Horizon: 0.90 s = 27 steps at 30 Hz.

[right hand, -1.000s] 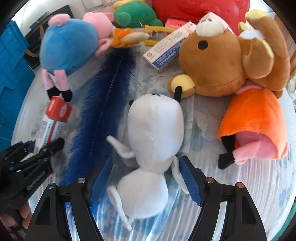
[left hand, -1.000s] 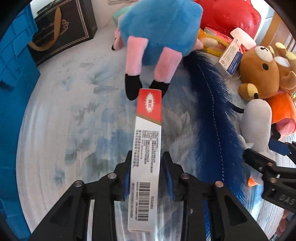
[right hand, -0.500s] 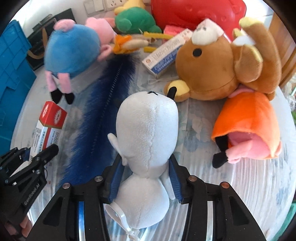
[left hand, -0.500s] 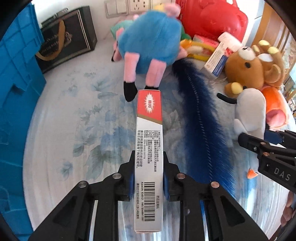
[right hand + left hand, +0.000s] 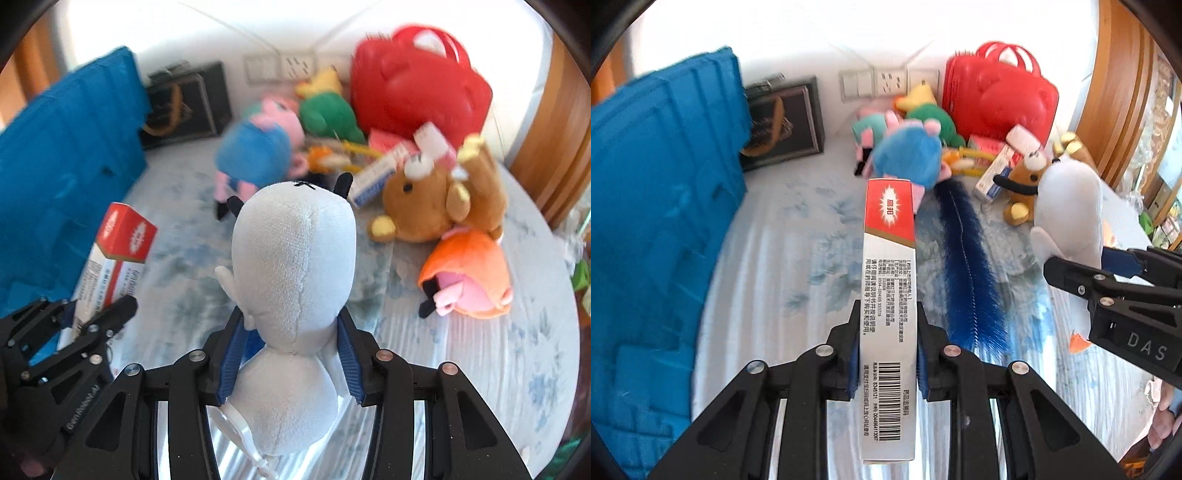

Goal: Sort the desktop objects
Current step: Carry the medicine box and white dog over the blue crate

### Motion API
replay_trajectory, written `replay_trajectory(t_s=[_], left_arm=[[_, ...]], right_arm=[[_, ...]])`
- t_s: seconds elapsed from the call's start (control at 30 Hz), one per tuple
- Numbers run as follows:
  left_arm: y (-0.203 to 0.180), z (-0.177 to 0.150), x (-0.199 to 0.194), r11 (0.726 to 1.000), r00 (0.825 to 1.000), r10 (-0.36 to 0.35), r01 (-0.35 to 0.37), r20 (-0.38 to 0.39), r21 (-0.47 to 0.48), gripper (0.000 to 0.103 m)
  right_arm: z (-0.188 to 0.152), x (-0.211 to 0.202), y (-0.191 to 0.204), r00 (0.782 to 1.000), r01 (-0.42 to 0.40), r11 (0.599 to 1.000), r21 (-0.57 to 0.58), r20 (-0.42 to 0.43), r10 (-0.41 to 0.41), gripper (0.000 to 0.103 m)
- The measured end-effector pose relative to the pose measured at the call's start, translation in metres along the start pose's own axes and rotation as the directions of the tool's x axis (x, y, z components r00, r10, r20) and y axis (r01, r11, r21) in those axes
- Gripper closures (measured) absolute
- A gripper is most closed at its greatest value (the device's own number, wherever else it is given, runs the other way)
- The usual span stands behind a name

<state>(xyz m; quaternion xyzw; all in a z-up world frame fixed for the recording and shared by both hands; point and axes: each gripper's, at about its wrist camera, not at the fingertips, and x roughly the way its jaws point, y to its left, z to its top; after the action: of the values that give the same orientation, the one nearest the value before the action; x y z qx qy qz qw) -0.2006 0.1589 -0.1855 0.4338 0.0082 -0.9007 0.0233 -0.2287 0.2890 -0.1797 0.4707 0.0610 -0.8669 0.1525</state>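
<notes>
Both tools loaded, heading for the blue crate.
My left tool clamps the box, my right tool the white plush; I carry both level, clear of toys beside the crate.

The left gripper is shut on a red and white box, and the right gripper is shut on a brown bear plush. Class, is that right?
Not quite. The right gripper is shut on a white plush toy, as the right wrist view shows; the brown bear plush lies on the cloth. The left gripper is indeed shut on the red and white box.
</notes>
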Motion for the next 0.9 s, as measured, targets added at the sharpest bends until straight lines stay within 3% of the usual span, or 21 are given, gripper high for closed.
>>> replay_trajectory(t_s=[0.17, 0.37, 0.57, 0.77, 0.9], left_arm=[[0.011, -0.004, -0.058, 0.999, 0.992, 0.034, -0.034, 0.120, -0.009, 0.080], [0.043, -0.009, -0.122, 0.997, 0.966, 0.073, -0.063, 0.249, -0.050, 0.080], [0.079, -0.012, -0.184, 0.992, 0.917, 0.121, -0.095, 0.381, -0.088, 0.080], [0.121, -0.014, -0.238, 0.983, 0.848, 0.180, -0.130, 0.498, -0.133, 0.080], [0.157, -0.017, -0.265, 0.972, 0.814, 0.227, -0.155, 0.535, -0.177, 0.080]], right_arm=[[0.003, -0.053, 0.031, 0.992, -0.023, 0.999, -0.048, 0.120, 0.029, 0.057], [0.004, -0.114, 0.074, 0.964, -0.047, 0.993, -0.105, 0.255, 0.073, 0.057], [0.009, -0.165, 0.120, 0.919, -0.059, 0.986, -0.156, 0.376, 0.115, 0.057], [0.017, -0.192, 0.168, 0.879, -0.073, 0.974, -0.213, 0.448, 0.164, 0.057], [0.021, -0.205, 0.204, 0.850, -0.085, 0.966, -0.246, 0.488, 0.199, 0.057]])
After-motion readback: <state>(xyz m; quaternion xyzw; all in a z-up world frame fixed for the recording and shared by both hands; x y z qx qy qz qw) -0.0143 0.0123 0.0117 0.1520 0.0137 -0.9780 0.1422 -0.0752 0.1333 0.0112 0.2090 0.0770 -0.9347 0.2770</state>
